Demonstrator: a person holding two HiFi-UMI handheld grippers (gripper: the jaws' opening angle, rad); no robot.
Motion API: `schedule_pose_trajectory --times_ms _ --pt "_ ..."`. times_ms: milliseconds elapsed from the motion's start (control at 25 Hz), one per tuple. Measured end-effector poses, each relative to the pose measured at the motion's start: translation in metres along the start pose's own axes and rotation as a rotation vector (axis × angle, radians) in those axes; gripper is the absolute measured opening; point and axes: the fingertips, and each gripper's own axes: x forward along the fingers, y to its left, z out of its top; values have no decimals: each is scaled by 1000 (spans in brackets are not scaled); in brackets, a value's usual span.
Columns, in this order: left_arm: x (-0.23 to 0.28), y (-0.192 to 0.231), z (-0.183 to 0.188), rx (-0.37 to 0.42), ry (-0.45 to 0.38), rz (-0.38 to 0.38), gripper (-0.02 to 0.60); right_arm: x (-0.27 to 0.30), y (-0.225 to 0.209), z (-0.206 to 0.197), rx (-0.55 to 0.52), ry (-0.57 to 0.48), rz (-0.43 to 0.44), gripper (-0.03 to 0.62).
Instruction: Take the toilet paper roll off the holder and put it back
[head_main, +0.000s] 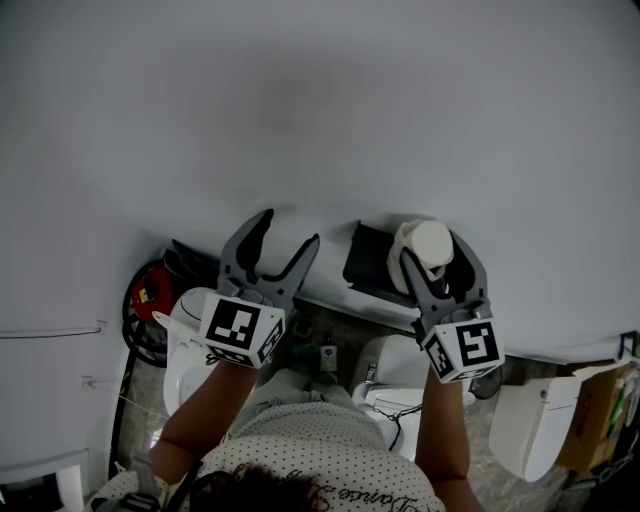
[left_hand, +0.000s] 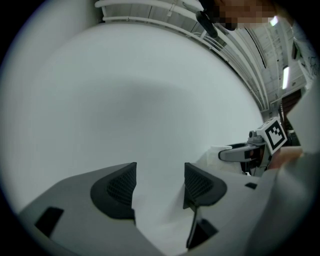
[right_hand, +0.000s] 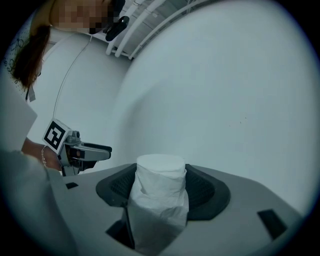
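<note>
R gripper (right_hand: 160, 186): jaws clamped on the toilet paper roll (right_hand: 159, 195), pads pressing on both sides. Roll stands upright btwn the pads, top end above them, outer sheet loose and wrinkled at the front. From head view, roll is just beside the holder (head_main: 372, 258), a black bracket on the white wall (head_main: 300, 110), on its right side; contact w/ holder can't be told. L gripper (head_main: 288, 232): jaws apart, nothing btwn them, aimed at bare wall left of the holder.
</note>
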Motion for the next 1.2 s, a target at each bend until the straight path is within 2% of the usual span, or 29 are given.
schedule_pose_trajectory --times_ms 320,640,920,1080,1200 --pt "1 -1 -2 5 -2 -9 285 1 -7 -7 7 31 -22 318" --pt "3 -2 0 8 -8 -14 285 0 -6 -1 -11 18 -19 330" --pt "0 -8 9 17 -23 -26 285 -8 -6 26 -33 -38 -29 334" --pt "0 -10 16 0 -32 -35 281 -16 -9 45 -63 -87 -58 307" --pt "-3 -14 24 3 -39 -47 264 -27 -11 58 -69 -130 -79 259"
